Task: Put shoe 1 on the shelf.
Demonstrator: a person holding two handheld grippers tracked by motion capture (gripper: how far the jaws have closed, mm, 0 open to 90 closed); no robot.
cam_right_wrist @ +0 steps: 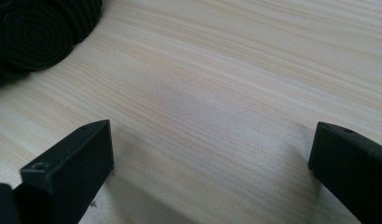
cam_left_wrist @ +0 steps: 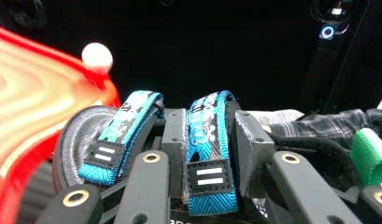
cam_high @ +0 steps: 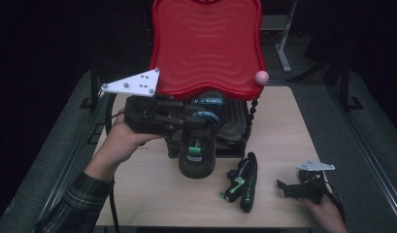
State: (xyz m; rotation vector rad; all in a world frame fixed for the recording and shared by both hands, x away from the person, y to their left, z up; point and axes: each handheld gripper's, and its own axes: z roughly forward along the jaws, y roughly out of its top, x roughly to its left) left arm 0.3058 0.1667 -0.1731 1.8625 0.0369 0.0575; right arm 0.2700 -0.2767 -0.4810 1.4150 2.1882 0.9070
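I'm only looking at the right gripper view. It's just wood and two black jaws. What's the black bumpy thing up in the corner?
Observer: It looks like the sole of a sandal lying on its side on the table. That one has a green strap.
Child: Is there another one?
Observer: Yes. The left gripper is shut on the blue strap of a second sandal and is holding it up.
Child: What's behind that?
Observer: A big red tray, with a small pink ball at its corner.
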